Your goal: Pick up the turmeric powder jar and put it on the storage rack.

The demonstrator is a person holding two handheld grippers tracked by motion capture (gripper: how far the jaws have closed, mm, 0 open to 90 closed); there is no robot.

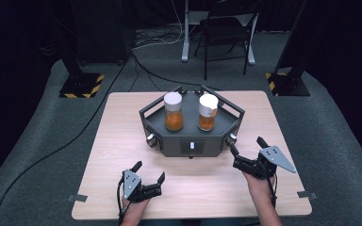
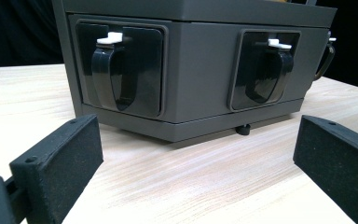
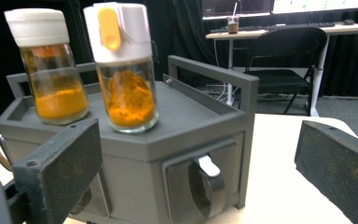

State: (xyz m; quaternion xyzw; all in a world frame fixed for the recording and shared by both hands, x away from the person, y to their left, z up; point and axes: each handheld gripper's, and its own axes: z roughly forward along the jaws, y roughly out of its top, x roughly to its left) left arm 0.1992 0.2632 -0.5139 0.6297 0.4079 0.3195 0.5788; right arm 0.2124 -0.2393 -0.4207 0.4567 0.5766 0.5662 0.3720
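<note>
A pale wooden table (image 1: 122,160) carries a dark grey six-sided box (image 1: 191,125) that stands toward the far middle of its top, with a low railing around its flat upper deck. Each slanted front face of the box holds a recessed black panel with a curved black handle topped by a white tab; the left gripper view shows two such handles (image 2: 114,70) side by side, and the right gripper view shows another one (image 3: 207,184) on the box's corner face. On the box's deck stand two clear glass jars of orange powder, just beside each other: the left jar (image 1: 173,112) has a plain white cap, the right jar (image 1: 208,113) a white flip-top cap with a yellow tab. In front of the box, near the table's near edge, the left gripper (image 1: 148,172) is held with its jaws spread wide and nothing between them. The right gripper (image 1: 247,147) hovers just beside the box's front right corner, its jaws likewise parted and empty.
</note>
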